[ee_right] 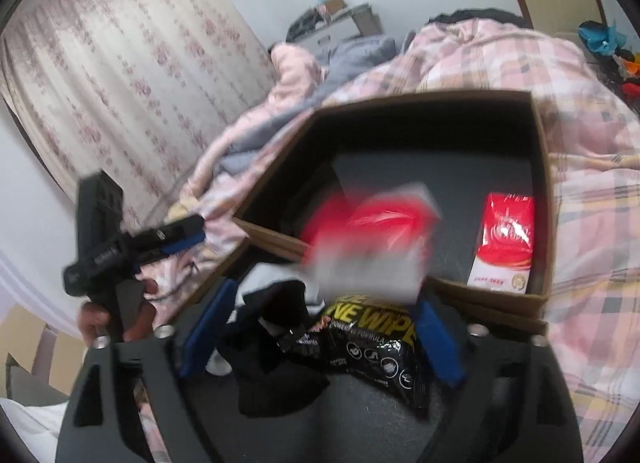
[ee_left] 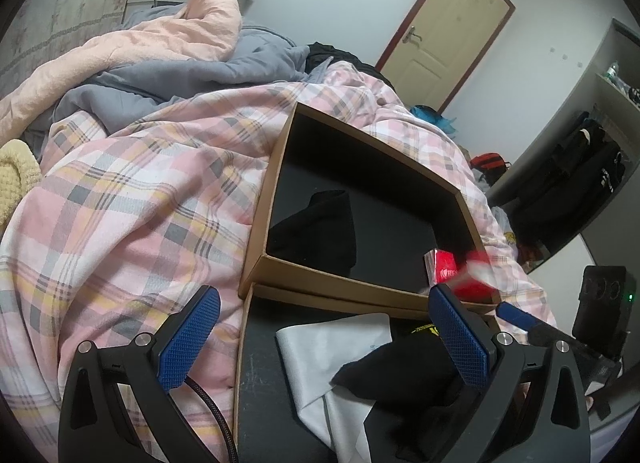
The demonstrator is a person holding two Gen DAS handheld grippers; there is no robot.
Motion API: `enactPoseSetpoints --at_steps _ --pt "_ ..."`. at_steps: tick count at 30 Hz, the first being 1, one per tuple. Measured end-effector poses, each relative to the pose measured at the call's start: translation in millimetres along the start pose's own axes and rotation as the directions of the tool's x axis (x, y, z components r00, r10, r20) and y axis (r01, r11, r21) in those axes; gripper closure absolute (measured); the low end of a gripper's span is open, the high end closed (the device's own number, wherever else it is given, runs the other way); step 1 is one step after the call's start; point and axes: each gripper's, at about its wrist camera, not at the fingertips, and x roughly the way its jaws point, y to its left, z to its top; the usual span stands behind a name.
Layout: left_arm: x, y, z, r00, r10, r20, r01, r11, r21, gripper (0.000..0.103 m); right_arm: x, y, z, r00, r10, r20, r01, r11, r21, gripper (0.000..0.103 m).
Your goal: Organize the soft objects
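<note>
Two brown cardboard boxes lie on the bed. The far box (ee_left: 256, 223) (ee_right: 540, 183) holds a black soft bundle (ee_left: 316, 231) and a red packet (ee_right: 506, 239). The near box (ee_left: 244, 343) holds a white cloth (ee_left: 332, 347), a black sock (ee_left: 400, 375) (ee_right: 276, 367) and a black wipes packet (ee_right: 372, 339). My left gripper (ee_left: 324, 343) (ee_right: 192, 235) hovers open over the near box with nothing between its pads. My right gripper (ee_right: 324, 333) is open. A blurred red-and-white packet (ee_right: 372, 235) (ee_left: 478, 275) hangs just beyond its fingertips over the far box's near edge, touched by neither pad.
A pink plaid cover (ee_left: 140, 203) spreads under the boxes, with peach and grey bedding (ee_left: 180, 43) heaped behind. A door (ee_left: 448, 31) and a shelf with dark clothes (ee_left: 580, 175) stand to the right. A flowered curtain (ee_right: 120, 83) hangs at the left. A hand (ee_right: 100, 323) holds the left gripper.
</note>
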Motion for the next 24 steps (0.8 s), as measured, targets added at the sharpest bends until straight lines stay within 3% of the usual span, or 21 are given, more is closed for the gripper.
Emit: enactPoseSetpoints --at_steps 3,7,24 --pt "0.0 -0.9 -0.3 1.000 0.001 -0.001 -0.001 1.000 0.001 0.000 -4.9 -12.4 0.5 0.999 0.020 0.026 -0.022 0.998 0.060 0.014" --pt "0.2 -0.4 -0.2 1.000 0.003 -0.003 -0.003 1.000 0.003 0.000 -3.7 -22.3 1.1 1.000 -0.015 0.024 0.012 0.994 0.109 0.014" --pt "1.0 -1.3 -0.4 1.000 0.007 -0.005 -0.007 1.000 0.003 0.000 -1.6 -21.0 1.9 0.999 -0.038 0.015 0.036 0.993 0.116 0.014"
